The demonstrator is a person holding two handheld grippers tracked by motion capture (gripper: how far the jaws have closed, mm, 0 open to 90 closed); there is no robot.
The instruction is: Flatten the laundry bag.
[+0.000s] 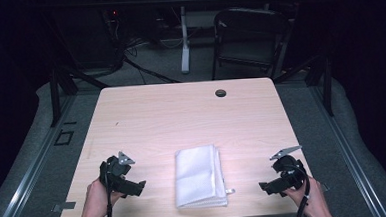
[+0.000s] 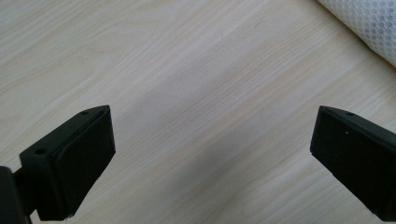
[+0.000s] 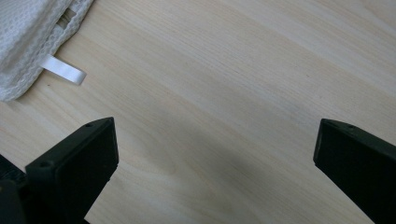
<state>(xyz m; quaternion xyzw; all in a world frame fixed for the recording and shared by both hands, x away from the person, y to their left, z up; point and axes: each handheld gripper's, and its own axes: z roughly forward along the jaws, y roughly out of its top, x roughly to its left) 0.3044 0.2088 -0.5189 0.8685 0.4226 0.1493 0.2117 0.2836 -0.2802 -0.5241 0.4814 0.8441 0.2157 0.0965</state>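
Lying folded at lower centre of the high view, the white towel (image 1: pixel 199 176) rests flat on the wooden table (image 1: pixel 181 114). Left gripper (image 1: pixel 135 185) at lower left, right gripper (image 1: pixel 266 187) at lower right, both flanking it, apart from it. Both sets of jaws spread wide, nothing between them but bare wood.

The folded white towel (image 2: pixel 369 23) (top right corner) is cut off by the frame.

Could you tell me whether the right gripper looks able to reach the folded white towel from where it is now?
Probably yes. The right gripper stands open beside the folded white towel, with bare table between them and nothing in the way; the towel's tag points toward it.
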